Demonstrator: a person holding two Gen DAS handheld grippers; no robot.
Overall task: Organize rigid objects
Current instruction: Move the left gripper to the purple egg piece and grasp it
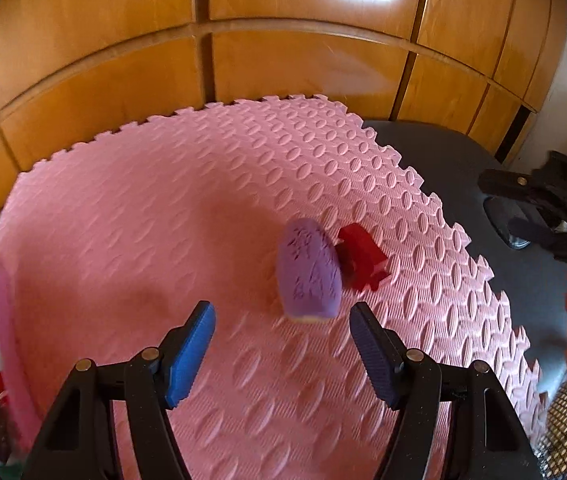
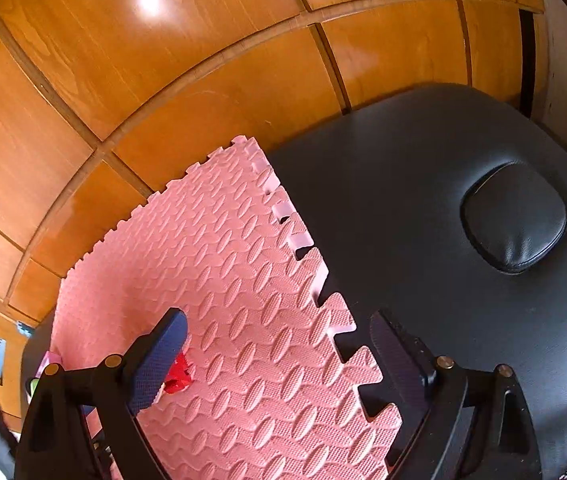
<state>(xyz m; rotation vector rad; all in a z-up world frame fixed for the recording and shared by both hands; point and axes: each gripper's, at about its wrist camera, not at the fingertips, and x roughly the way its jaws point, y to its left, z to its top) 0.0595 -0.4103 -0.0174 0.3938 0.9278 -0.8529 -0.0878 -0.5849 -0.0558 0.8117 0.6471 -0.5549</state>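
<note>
Lying on the pink mat point(image 1: 131, 216), purple oblong toy point(image 1: 309, 270) points away from open left tongs point(image 1: 283, 354)

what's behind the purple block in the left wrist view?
A red toy piece sits right behind the purple block on the pink foam mat. The block covers its near-left edge, so whether they touch is unclear. Beyond it: more mat, then wooden panels.

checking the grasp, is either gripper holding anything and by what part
Nothing is held. The left gripper is open short of the purple piece; the right gripper is open over the mat.
</note>
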